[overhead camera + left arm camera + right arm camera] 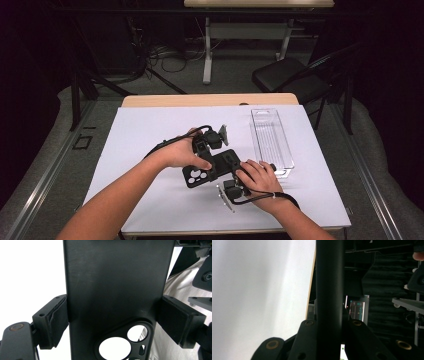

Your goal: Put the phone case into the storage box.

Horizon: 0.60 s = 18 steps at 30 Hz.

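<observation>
- Left gripper (209, 150), high view: the person's left hand (179, 153) wraps its body above the middle of the white-covered table (150, 130), forearm coming in from the lower left, cable looping back over the wrist.
- Left gripper view adds what the high view cannot resolve: the two padded fingers (53, 321) press on the long edges of a black phone case (115, 290), one on each side, grasping it across its width. The case is flat, matte and faintly scuffed, with a raised camera cut-out of round holes at the bottom of that view.
- High view places the phone case (199, 175) between the two hands, held just above the table, its camera cut-out end toward the person.
- Right gripper (233, 168), high view: the right hand (260, 176) holds it from the lower right, wrist bent inward, meeting the case's other end.
- Right gripper view shows the case (329, 285) edge-on, a thin dark band rising between the fingers (308, 337), which are clenched on it from both faces.
- Furthest right, a clear, ribbed, oblong plastic tray (271, 140) lies on the table, just beyond the right hand.
</observation>
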Motion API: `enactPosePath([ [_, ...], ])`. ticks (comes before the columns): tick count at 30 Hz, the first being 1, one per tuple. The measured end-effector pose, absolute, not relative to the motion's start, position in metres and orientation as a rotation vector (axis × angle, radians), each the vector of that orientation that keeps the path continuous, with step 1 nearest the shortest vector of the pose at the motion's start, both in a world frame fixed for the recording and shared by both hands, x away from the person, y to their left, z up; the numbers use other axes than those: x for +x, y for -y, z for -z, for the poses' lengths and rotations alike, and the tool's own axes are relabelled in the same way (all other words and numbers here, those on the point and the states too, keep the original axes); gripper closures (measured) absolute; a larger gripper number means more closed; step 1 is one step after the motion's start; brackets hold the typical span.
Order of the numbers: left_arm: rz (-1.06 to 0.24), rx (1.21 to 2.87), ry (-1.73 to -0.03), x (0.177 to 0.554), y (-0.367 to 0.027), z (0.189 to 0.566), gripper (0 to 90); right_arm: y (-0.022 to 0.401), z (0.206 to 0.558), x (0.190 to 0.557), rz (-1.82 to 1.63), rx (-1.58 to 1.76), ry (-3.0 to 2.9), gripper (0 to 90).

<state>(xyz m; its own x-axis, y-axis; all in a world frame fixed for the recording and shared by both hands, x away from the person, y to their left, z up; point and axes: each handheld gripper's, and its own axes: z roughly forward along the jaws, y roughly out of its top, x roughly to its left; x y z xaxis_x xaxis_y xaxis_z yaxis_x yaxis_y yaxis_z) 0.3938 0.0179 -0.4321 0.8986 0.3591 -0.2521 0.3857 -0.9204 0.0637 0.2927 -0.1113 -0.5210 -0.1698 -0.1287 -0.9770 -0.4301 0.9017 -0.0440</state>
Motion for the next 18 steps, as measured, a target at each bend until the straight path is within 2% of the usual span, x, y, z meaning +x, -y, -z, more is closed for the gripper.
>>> enactPosePath([
  [18, 0.365, 2.934, -0.596, 0.3944, -0.0203, 0.4316, 14.3, 0.1111, 0.5274, 0.2933, -0.311, -0.404, -1.663, 87.2],
])
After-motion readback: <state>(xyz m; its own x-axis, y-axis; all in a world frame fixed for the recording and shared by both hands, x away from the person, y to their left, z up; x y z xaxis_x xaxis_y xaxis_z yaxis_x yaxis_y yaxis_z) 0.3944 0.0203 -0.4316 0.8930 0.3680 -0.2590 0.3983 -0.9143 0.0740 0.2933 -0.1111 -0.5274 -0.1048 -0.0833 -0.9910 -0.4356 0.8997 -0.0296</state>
